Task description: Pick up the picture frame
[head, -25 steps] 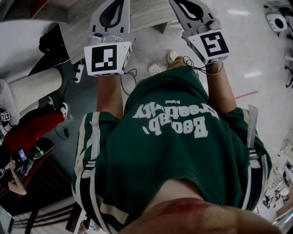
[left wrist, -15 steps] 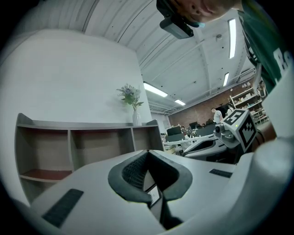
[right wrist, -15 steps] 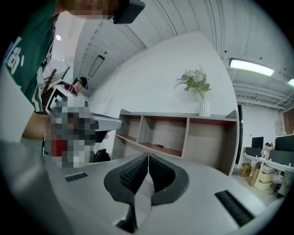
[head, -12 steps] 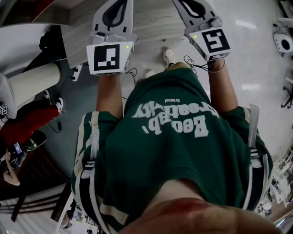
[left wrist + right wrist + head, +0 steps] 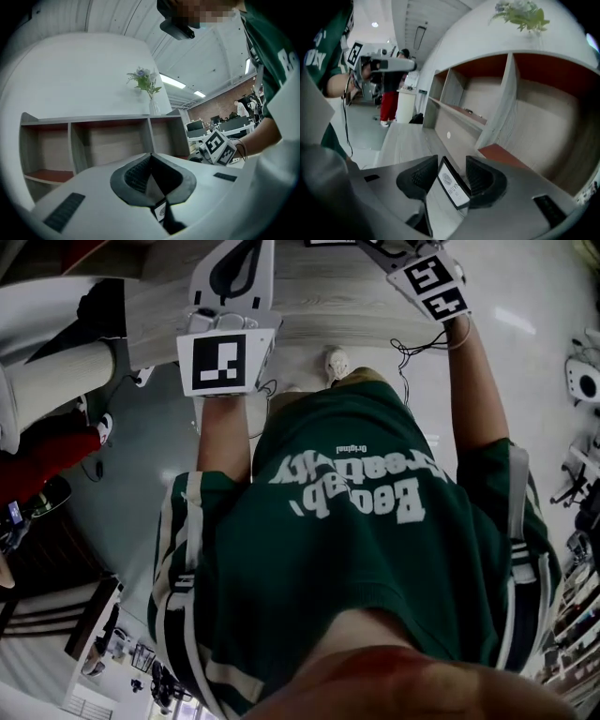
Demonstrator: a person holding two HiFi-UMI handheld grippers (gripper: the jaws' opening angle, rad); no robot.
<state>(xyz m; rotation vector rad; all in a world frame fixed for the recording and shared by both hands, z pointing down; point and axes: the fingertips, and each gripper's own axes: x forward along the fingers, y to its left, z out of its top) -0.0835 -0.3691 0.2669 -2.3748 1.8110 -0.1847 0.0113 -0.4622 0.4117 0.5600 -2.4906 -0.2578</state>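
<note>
Between the right gripper's (image 5: 452, 172) jaws, just opened wide, the small picture frame (image 5: 453, 186) stood ungripped on the wooden desk (image 5: 399, 140); the left gripper (image 5: 151, 174) was closed, empty. Approach seemed done; next, squeezing its edges squarely.

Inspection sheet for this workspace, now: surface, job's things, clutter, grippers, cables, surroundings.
Surface: grey wood-grain desk.
Job's things: picture frame sits between the jaws of the right gripper, pads not pressing it.
Clutter: one small object on a shelf, too small to tell.
Grippers: right gripper open, jaws have just been opening; left gripper shut, empty.
Cables: black cable hangs at the right wrist.
Surroundings: shelf unit with a vase of flowers on top; person in red trousers behind.
</note>
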